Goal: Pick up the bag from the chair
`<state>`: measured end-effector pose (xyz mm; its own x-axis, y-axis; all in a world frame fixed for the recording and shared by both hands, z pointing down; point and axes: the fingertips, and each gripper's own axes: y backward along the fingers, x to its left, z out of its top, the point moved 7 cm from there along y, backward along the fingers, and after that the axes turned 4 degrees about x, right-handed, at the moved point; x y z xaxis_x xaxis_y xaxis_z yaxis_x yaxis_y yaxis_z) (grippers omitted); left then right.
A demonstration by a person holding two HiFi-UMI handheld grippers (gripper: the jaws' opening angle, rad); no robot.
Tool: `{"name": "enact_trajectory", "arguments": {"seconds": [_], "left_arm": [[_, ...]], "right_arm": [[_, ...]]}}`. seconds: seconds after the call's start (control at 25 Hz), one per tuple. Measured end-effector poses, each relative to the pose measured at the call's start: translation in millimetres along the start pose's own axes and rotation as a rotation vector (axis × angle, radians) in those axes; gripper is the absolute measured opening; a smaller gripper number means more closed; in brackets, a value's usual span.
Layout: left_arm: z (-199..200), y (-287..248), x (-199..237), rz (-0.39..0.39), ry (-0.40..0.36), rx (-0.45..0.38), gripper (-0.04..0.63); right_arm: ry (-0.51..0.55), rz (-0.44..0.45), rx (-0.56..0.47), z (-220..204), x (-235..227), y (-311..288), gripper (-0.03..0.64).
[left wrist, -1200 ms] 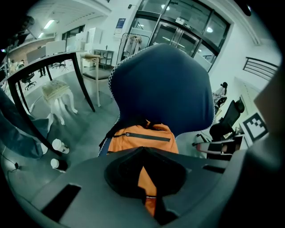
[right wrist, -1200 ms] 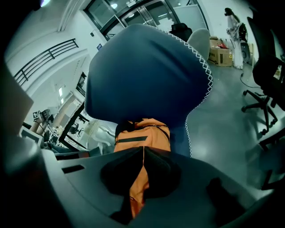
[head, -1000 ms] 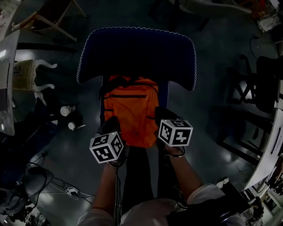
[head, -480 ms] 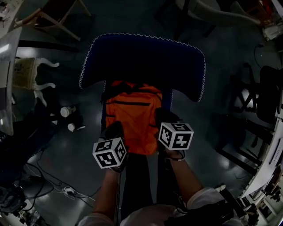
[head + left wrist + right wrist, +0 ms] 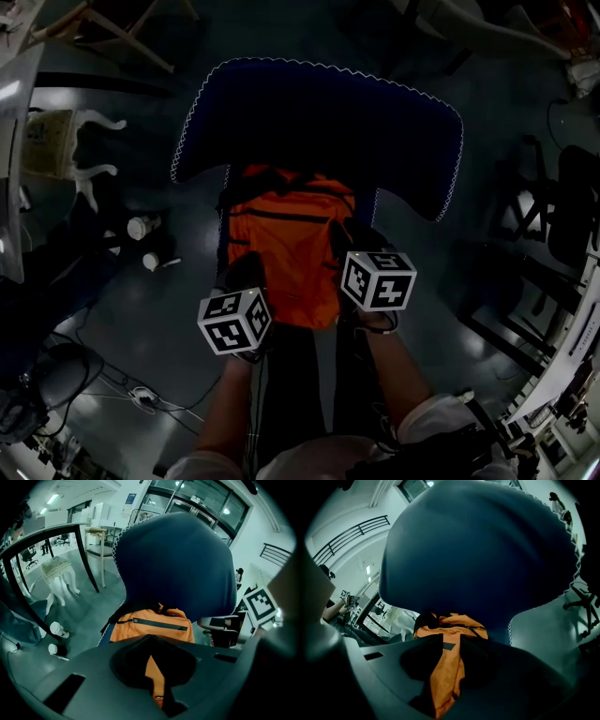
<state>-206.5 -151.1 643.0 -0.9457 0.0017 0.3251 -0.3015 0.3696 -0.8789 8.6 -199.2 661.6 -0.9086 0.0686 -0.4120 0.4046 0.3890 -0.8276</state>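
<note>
An orange backpack [image 5: 286,234] with a black zip lies on the seat of a dark blue chair [image 5: 319,122], its top against the backrest. My left gripper [image 5: 246,270] hovers over the bag's near left edge. In the left gripper view its tips [image 5: 150,637] meet, shut on nothing, with the bag [image 5: 159,623] beyond them. My right gripper [image 5: 343,234] is over the bag's right side. Its jaws [image 5: 451,639] have just been opening and stand apart. Orange fabric [image 5: 450,623] shows through the gap, and nothing is pinched.
Two paper cups [image 5: 141,227] stand on the grey floor left of the chair, near a white stool [image 5: 84,169]. Cables [image 5: 141,398] lie at the lower left. Black office chairs [image 5: 562,206] stand to the right. The person's legs are below the grippers.
The right gripper has edged forward over the bag's right side. The left gripper has barely moved. The head view has shifted, so the chair back sits further right.
</note>
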Motion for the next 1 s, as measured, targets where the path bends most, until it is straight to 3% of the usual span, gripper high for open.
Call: {"name": "enact_trajectory", "arguments": {"seconds": [0.4, 1.0], "left_arm": [[2, -5, 15, 0.009, 0.031, -0.006, 0.012], [-3, -14, 42, 0.022, 0.09, 0.008, 0.012]], "right_arm": [[0.033, -0.026, 0.006, 4, -4, -15, 0.179], [0.254, -0.06, 0.095, 14, -9, -52, 0.224]]}}
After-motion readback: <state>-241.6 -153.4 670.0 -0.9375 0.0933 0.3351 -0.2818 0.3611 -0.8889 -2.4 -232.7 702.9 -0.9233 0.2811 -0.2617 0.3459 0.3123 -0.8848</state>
